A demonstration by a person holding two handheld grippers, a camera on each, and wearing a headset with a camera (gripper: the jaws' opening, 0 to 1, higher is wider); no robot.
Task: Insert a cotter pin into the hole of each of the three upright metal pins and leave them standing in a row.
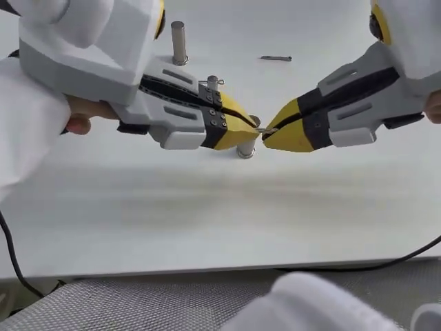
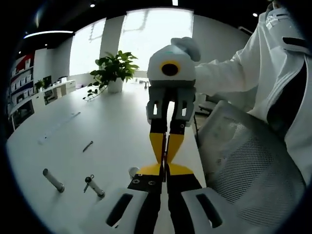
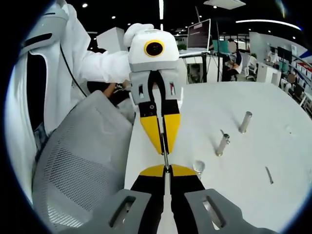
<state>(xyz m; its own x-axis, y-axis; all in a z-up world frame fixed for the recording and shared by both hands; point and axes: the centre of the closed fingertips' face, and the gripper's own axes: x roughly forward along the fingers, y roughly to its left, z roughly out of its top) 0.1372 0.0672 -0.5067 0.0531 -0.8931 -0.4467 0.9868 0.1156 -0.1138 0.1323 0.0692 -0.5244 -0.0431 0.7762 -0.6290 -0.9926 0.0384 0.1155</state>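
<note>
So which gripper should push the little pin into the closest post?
Probably the right gripper: its jaws pinch the cotter pin, pointing toward the nearest metal pin. The left gripper, jaws shut, only meets its tip.

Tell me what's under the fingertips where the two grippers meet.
An upright metal pin, its base showing below the left gripper and right gripper. Both hold a cotter pin. The yellow fingers cover the metal pin's shaft and hole.

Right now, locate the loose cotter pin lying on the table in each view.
Head view: loose cotter pin, upper centre, right of the bare upright pin.
Left gripper view: left of centre, above that pin.
Right gripper view: lower right, below that pin.
Landmark: that bare pin.
</note>
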